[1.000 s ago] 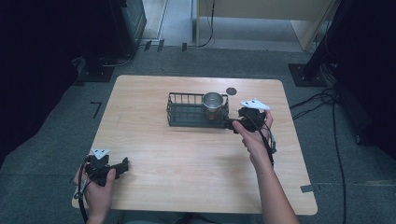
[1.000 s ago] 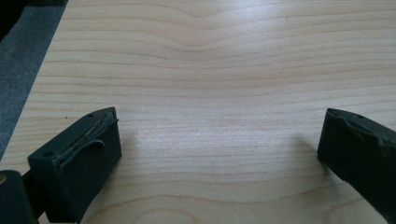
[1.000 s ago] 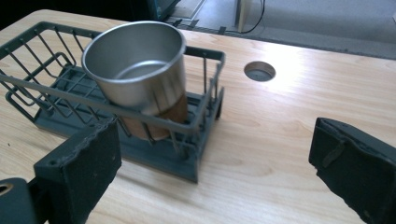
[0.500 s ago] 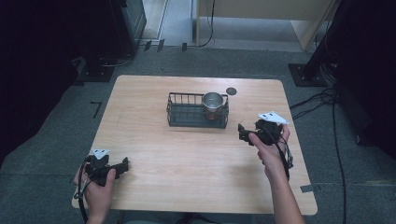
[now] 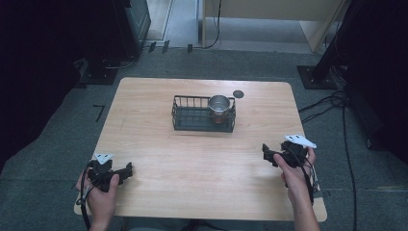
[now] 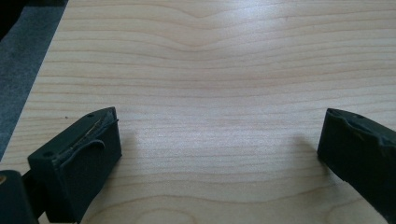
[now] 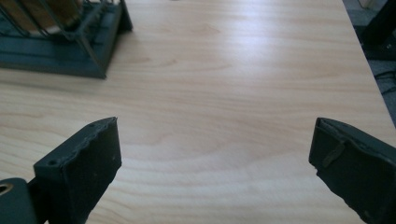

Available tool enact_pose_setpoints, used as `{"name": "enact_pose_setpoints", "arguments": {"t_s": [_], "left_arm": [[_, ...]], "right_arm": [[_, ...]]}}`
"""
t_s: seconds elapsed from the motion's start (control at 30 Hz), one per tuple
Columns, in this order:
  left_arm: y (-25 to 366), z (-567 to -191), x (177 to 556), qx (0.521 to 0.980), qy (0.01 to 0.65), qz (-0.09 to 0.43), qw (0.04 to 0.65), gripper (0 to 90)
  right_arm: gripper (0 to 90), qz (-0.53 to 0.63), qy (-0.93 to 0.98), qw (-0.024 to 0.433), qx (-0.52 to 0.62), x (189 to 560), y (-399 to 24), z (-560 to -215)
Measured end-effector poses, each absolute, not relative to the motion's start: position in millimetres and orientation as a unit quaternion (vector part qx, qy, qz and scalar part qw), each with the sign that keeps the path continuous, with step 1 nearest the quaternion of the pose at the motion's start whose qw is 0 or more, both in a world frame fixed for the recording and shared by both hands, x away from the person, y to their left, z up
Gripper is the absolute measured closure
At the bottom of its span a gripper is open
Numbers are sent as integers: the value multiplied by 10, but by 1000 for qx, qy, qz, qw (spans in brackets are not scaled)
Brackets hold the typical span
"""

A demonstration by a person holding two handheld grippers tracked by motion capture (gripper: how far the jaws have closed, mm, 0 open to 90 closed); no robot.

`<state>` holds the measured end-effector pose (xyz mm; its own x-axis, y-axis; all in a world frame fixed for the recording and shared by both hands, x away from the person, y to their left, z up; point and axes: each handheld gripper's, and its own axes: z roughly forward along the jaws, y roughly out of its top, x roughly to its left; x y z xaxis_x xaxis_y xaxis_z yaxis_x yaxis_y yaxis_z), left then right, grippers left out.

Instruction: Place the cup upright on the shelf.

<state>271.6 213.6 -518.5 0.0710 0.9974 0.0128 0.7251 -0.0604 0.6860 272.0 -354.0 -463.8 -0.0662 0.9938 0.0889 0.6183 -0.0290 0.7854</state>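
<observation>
Both grippers, left [image 5: 126, 169] at seven o'clock and right [image 5: 266, 150] at four, rest spread and empty, apparently parked away from the basket [image 5: 192, 126] holding the cup [image 5: 219, 104].

A light wooden tabletop [image 5: 192, 163] stands on grey carpet [image 5: 57, 159]. Near its far edge sits a black wire basket [image 5: 192, 115] with a metal cup [image 5: 219, 104] upright in its right end. A small dark disc [image 5: 237, 94] lies just beyond the basket. Cables [image 5: 337, 103] trail across the floor at right.
</observation>
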Motion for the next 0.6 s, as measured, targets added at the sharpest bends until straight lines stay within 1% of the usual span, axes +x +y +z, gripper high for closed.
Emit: {"name": "enact_pose_setpoints", "arguments": {"t_s": [0.07,0.17,0.23,0.6], "left_arm": [[2136,-5185,2716,682,632,256,266,0],[2136,-5185,2716,682,632,256,266,0],[2136,-5185,2717,681,632,256,266,0],[2138,-5184,2716,683,631,256,265,0]], "right_arm": [[22,342,638,271,635,2626,-3649,-4722],[22,336,636,270,639,2576,-3696,-4774],[22,331,635,268,645,2483,-3764,-4875],[22,325,631,255,657,2211,-3944,-5122]]}}
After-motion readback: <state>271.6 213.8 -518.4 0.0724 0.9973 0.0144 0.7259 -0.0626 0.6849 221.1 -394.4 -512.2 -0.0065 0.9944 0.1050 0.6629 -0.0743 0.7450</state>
